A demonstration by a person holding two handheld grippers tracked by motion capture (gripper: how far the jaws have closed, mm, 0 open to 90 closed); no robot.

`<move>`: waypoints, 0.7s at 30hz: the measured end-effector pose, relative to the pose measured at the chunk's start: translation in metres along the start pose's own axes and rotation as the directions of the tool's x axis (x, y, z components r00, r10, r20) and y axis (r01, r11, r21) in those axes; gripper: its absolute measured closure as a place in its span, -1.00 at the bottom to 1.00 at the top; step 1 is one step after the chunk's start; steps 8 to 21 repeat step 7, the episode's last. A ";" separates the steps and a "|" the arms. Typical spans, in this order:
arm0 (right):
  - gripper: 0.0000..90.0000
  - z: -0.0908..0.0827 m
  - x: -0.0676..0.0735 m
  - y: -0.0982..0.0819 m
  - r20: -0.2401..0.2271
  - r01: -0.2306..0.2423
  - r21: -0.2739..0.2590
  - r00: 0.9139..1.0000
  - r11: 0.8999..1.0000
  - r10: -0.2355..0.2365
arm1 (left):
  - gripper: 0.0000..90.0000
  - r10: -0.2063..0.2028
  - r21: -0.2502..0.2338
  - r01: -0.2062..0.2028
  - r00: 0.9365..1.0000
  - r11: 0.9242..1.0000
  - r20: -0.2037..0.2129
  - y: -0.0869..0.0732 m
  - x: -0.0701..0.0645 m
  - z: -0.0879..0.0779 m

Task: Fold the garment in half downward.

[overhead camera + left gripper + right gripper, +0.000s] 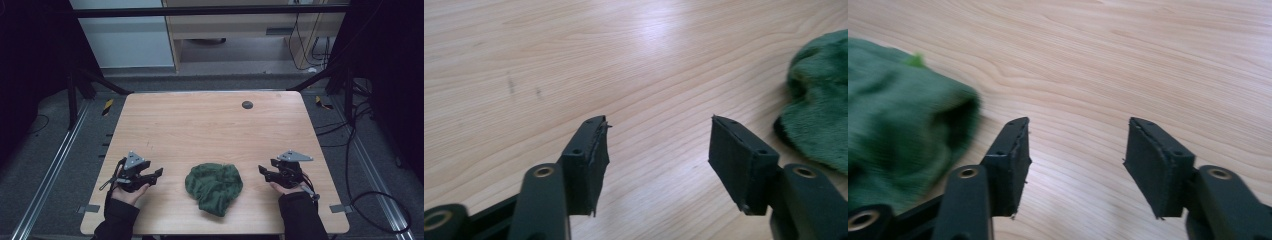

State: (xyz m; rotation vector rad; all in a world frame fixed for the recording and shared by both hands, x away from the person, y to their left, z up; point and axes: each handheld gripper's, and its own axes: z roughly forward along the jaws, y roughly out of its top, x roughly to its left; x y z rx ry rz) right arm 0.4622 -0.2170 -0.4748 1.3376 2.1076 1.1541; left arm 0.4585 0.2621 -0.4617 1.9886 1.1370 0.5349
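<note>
Green cloth (215, 187), crumpled heap, seemingly knitted, both hand-held grippers' jaws apart beside it

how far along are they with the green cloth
Nothing looks done yet: the green cloth lies crumpled in a heap on the table. Nothing is in hand either: the left gripper and right gripper sit open on either side of it, apart from it. Grasping and whatever handling follows are all still left.
</note>
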 end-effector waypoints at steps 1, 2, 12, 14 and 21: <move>-0.12 0.000 0.000 0.000 0.000 0.000 0.000 1.000 1.000 0.000 | -0.15 -0.003 -0.006 0.003 1.000 1.000 -0.006 -0.001 0.003 0.000; -0.15 -0.001 -0.003 -0.001 0.011 -0.007 0.004 1.000 1.000 0.007 | -0.18 -0.005 -0.002 0.005 1.000 1.000 -0.015 -0.002 0.005 -0.001; -0.28 -0.005 -0.021 -0.007 0.060 -0.048 0.008 0.997 0.999 0.048 | -0.30 -0.029 -0.004 0.029 0.998 1.000 -0.059 -0.006 0.019 0.000; -0.28 -0.005 -0.021 -0.007 0.060 -0.048 0.008 0.997 0.999 0.048 | -0.30 -0.029 -0.004 0.029 0.998 1.000 -0.059 -0.006 0.019 0.000; -0.28 -0.005 -0.021 -0.007 0.060 -0.048 0.008 0.997 0.999 0.048 | -0.30 -0.029 -0.004 0.029 0.998 1.000 -0.059 -0.006 0.019 0.000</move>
